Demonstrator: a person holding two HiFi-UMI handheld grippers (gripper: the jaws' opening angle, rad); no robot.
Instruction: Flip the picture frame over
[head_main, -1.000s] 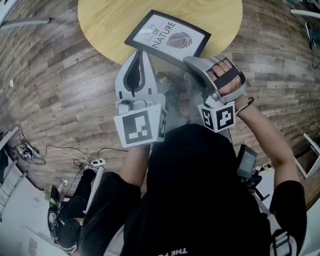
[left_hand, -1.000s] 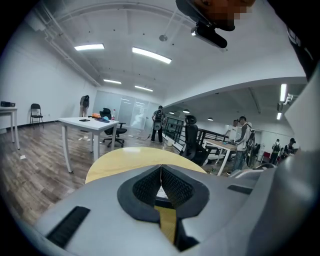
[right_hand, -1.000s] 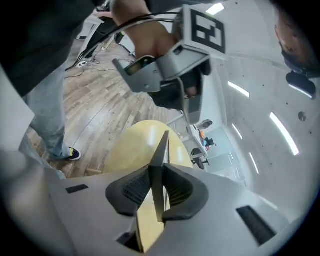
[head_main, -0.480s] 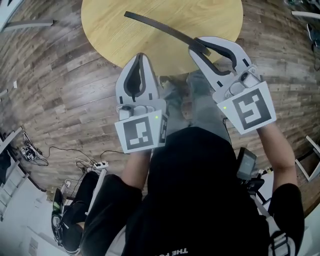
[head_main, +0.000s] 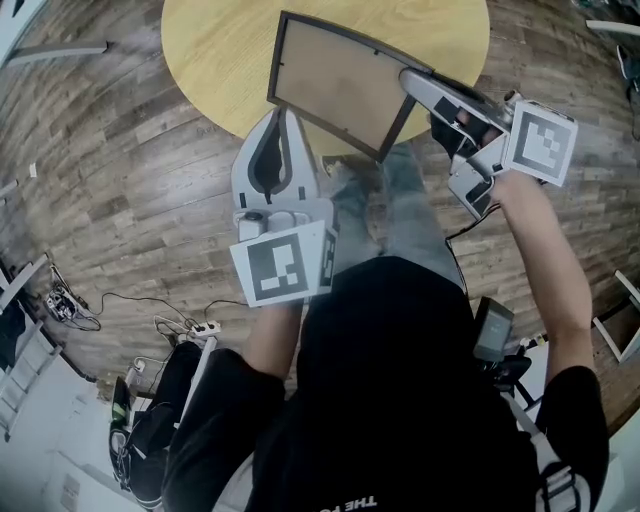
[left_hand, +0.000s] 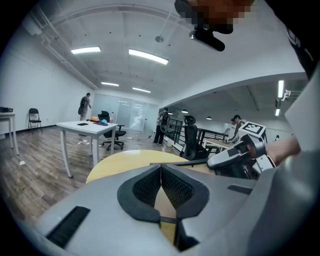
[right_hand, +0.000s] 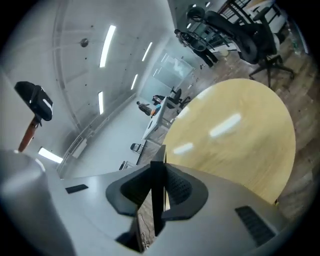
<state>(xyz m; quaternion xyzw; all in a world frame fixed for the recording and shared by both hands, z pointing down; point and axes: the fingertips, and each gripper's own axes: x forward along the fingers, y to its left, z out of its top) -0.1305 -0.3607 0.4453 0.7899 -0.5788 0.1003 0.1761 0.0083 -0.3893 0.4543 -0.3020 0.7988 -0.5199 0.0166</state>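
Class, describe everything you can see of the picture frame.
The picture frame is rectangular, with a thin dark border around a plain brown back that faces up. It hangs tilted over the round wooden table, one corner past its near edge. The right gripper is shut on its right-hand edge.

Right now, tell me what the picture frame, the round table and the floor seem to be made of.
Picture frame: thin dark matte border, wood or plastic, can't tell; its back is a flat brown matte board, probably fibreboard.
Round table: pale yellow wood-look top with faint grain, semi-gloss, judging by bright glare streaks on it.
Floor: grey-brown planks with seams and grain, wood or laminate.
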